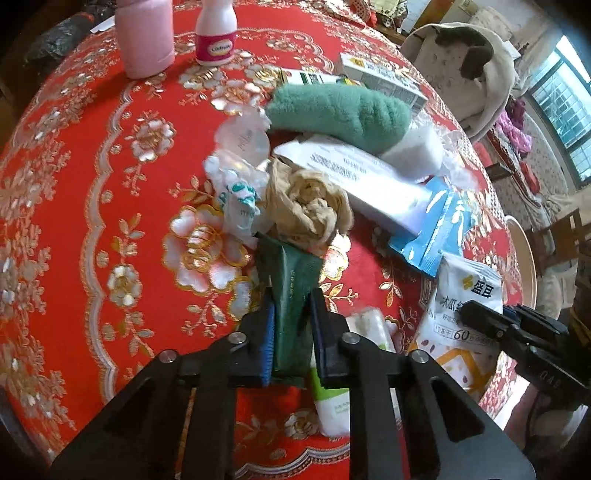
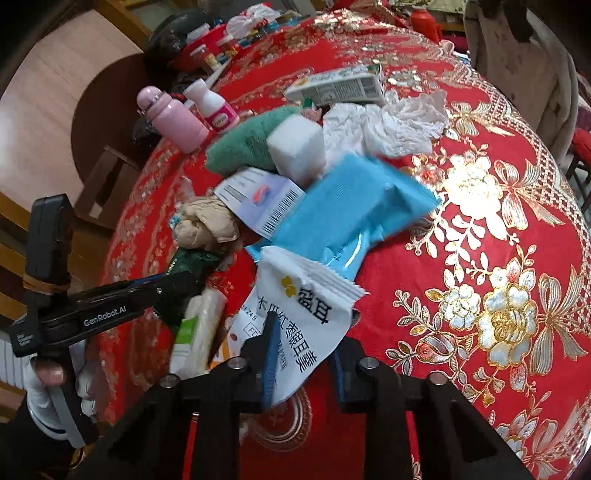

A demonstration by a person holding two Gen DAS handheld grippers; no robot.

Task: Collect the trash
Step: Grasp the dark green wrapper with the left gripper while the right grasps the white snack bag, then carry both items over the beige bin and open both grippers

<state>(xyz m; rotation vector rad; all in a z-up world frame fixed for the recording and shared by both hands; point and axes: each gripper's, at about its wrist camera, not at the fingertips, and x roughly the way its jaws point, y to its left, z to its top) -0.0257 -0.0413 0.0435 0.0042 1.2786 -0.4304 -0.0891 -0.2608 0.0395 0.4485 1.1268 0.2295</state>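
Observation:
A heap of rubbish lies on the red flowered tablecloth (image 1: 92, 192). My left gripper (image 1: 293, 326) is shut on a dark green wrapper (image 1: 291, 288) at the heap's near edge; the same wrapper (image 2: 192, 262) shows in the right wrist view beside the left gripper (image 2: 166, 288). My right gripper (image 2: 304, 356) is shut on a white snack packet (image 2: 306, 295) with black characters. That packet (image 1: 465, 295) and the right gripper (image 1: 517, 328) appear at the right of the left wrist view. Behind lie a blue packet (image 2: 354, 206), a crumpled beige cloth (image 1: 306, 206) and a barcoded white box (image 2: 258, 195).
A small white-and-green tissue pack (image 1: 332, 398) lies under the left gripper. Farther back are a green fluffy cloth (image 1: 340, 110), a white block (image 2: 295, 151), crumpled tissue (image 2: 388, 125) and a carton (image 2: 340, 86). A pink bottle (image 1: 144, 33) and a white bottle (image 1: 216, 33) stand at the far edge.

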